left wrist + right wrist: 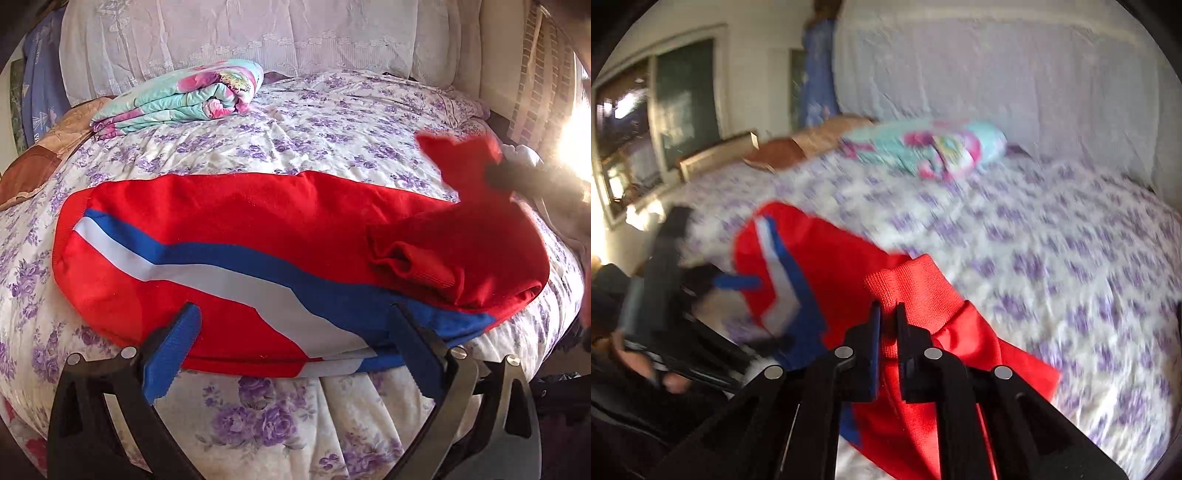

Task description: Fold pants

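- Lying across the bed, the red pants with a blue and white side stripe stretch sideways over the purple-flowered bedspread in the left wrist view.
- Left gripper stands with its jaws wide apart at the near edge of the pants; its blue-padded fingers reach the folded hem edge, the cloth lies between and beyond them, and nothing is pinched.
- A ribbed cuff lies bunched on top of the pants toward their right end, and a further red piece rises off the pants at the far right, caught by the dark tip of the right gripper.
- Beyond the pants, at the far left of the bed, sits a folded floral blanket.
- In the right wrist view, blurred, the right gripper has its jaws nearly together, clamped on the red ribbed cuff of the pants, which sticks up just past the fingertips.
- The rest of the pants hangs down and spreads leftward from that grip onto the bed.
- Left gripper shows at the pants' left edge, one blue pad visible.
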A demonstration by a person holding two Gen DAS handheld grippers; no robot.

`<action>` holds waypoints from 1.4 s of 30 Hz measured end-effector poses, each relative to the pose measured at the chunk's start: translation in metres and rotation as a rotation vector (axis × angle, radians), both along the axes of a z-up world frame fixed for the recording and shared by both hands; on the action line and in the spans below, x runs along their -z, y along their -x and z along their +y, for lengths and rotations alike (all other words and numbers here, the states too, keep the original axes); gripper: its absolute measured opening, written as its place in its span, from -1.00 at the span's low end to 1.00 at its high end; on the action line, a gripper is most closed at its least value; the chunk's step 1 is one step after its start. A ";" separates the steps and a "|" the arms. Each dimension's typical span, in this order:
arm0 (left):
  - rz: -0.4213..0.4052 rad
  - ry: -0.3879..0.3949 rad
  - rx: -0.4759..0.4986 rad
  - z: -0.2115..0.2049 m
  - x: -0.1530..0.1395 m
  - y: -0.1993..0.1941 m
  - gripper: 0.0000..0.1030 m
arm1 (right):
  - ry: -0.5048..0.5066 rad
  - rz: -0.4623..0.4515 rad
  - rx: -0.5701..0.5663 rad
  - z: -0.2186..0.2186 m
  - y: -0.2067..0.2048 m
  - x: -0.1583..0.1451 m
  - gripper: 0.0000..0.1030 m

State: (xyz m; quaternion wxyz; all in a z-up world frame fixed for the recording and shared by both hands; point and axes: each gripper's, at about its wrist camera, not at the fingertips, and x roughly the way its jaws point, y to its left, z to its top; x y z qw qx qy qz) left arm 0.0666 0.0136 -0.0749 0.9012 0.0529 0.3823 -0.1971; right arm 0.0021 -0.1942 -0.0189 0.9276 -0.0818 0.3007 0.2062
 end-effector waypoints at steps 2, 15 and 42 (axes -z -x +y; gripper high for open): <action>0.000 0.001 -0.004 0.001 0.000 0.000 0.91 | 0.002 0.033 -0.062 0.015 -0.001 0.002 -0.84; -0.003 0.002 -0.016 0.007 0.000 0.002 0.91 | 0.232 0.081 -0.087 0.045 -0.007 0.065 0.00; 0.053 0.076 -0.110 0.071 -0.018 0.011 0.91 | 0.185 -0.008 -0.006 0.055 -0.001 0.055 0.15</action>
